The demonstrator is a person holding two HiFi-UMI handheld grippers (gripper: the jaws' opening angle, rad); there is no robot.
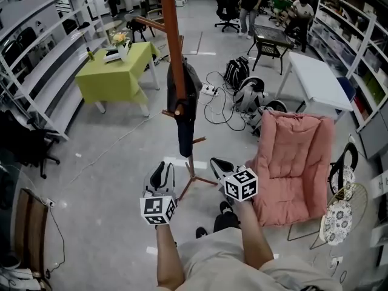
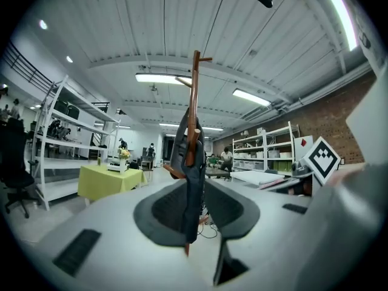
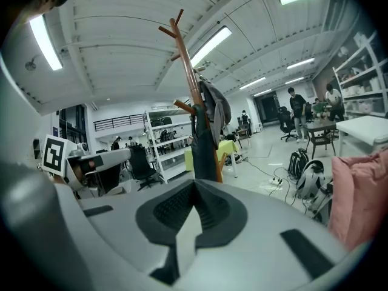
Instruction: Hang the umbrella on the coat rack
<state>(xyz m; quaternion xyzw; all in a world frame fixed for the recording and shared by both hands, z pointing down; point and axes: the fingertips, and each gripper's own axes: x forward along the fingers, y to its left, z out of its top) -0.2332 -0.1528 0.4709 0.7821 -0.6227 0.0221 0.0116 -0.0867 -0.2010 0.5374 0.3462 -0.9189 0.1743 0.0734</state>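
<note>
Umbrella already on the coat rack: dark, folded, hooked over a low peg on the wooden pole, tip downward and clear of the floor. Grey fabric bunched just above it, perhaps part of it, perhaps a separate garment; not possible to tell. No contact from either tool. Left gripper well short of the rack, close to the body, fingers a narrow way apart with nothing between them, only the distant umbrella in line with the gap. Right gripper near it, likewise well back from the rack, fingertips together and empty. Judged from this: hanging done, release done, little left beyond standing clear and perhaps checking that the hook sits firm on the peg.
</note>
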